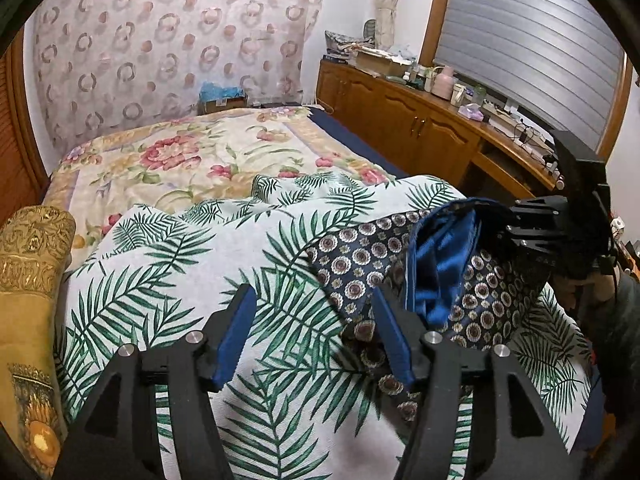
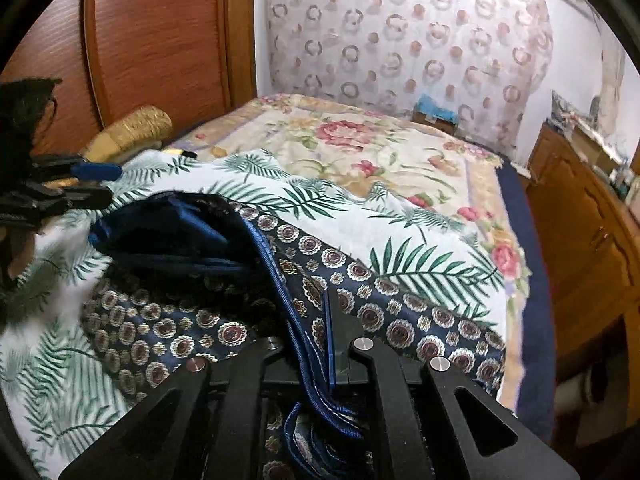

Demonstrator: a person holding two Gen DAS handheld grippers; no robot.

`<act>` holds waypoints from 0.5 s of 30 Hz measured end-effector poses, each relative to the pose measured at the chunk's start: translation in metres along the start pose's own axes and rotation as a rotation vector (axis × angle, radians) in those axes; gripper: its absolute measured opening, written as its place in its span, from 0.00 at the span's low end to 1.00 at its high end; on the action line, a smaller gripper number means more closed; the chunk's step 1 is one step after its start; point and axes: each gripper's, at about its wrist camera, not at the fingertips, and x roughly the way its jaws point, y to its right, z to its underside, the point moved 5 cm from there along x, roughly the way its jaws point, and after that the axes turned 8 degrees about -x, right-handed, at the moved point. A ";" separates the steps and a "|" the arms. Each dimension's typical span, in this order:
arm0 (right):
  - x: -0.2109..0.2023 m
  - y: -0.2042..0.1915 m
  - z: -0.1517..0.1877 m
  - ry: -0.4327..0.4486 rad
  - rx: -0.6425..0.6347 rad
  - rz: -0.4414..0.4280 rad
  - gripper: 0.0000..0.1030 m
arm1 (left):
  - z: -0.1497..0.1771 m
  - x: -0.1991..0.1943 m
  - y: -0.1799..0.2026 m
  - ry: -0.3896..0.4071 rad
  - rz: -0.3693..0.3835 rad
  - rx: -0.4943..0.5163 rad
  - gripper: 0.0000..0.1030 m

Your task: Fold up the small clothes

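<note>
A small navy garment (image 1: 360, 256) with a round medallion print and a bright blue lining (image 1: 440, 264) lies on a white palm-leaf cloth (image 1: 180, 272) on the bed. My left gripper (image 1: 314, 312) is open and empty, just above the cloth at the garment's left edge. My right gripper (image 2: 316, 344) is shut on the garment's blue ribbed edge (image 2: 280, 280) and holds that edge lifted, so the opening gapes. It appears at the right of the left wrist view (image 1: 560, 224). The left gripper shows at the left edge of the right wrist view (image 2: 80, 184).
The bed has a floral cover (image 1: 200, 152) beyond the leaf cloth. A gold cushion (image 1: 28, 280) lies at the left. A wooden sideboard (image 1: 420, 120) with clutter runs along the right. A wooden panel (image 2: 152, 40) and a patterned curtain (image 1: 180, 32) stand behind.
</note>
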 end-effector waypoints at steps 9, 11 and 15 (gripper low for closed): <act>0.004 0.008 -0.007 0.022 0.028 0.084 0.36 | 0.007 0.007 0.000 -0.025 -0.005 -0.001 0.60; -0.003 0.008 -0.010 0.047 0.022 0.113 0.45 | 0.006 0.011 0.005 -0.032 -0.002 0.017 0.60; -0.026 0.014 -0.010 0.095 0.067 0.142 0.62 | -0.003 0.020 0.010 -0.041 -0.001 0.051 0.60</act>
